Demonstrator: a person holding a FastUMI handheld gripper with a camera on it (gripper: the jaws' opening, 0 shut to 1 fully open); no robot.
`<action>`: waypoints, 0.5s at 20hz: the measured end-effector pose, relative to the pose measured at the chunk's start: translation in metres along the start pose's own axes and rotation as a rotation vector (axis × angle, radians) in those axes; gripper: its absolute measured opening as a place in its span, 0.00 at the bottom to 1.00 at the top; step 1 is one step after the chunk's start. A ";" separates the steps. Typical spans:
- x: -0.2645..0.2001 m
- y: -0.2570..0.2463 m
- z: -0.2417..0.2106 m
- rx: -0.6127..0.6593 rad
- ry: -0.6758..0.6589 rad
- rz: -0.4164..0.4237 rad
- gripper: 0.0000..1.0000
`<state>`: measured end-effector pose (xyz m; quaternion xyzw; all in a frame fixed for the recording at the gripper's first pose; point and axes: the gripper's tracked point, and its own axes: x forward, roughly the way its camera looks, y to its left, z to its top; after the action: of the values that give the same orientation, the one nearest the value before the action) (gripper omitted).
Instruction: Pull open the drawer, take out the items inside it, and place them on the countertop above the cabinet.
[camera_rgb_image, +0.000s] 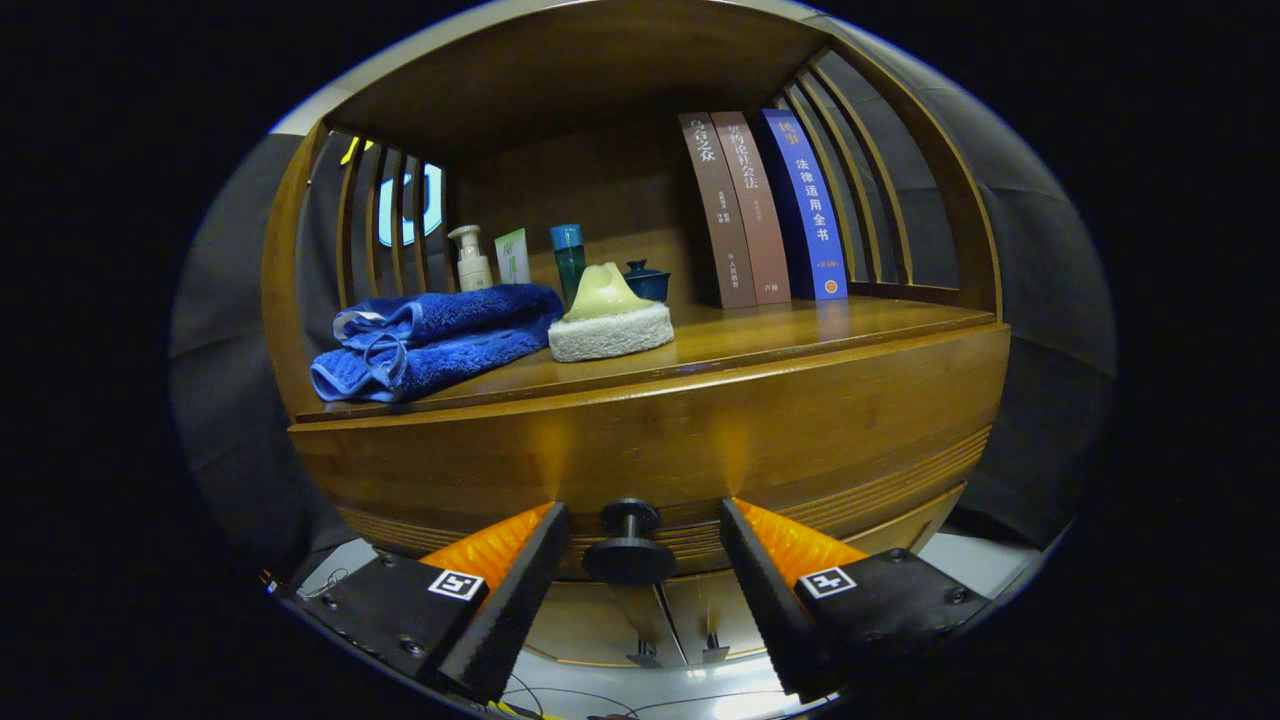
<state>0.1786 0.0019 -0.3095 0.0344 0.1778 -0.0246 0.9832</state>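
Right now the gripper (635, 545) is wide open, its ridged fingers on either side of the round drawer knob (628, 545), not touching it. Up on the smooth wooden countertop (800, 335), near its left front edge, lie a fluffy blue towel (430, 340) and a round sponge (610, 318).

Closed wooden drawer (650, 440), dark round knob (628, 545) just below countertop (800, 335)

Brown wooden cabinet (700, 430), black knob (630, 545), blue towel (430, 340), white sponge (612, 330) with yellow top, two brown books (740, 215), one blue book (805, 205), teal bottle (568, 258).
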 end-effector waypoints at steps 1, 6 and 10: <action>-0.001 0.000 -0.005 0.004 0.021 0.006 0.99; -0.018 0.001 -0.001 -0.023 0.013 0.014 0.97; -0.044 0.007 0.033 -0.026 -0.028 0.031 0.97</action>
<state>0.1498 0.0079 -0.2628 0.0241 0.1639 -0.0078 0.9862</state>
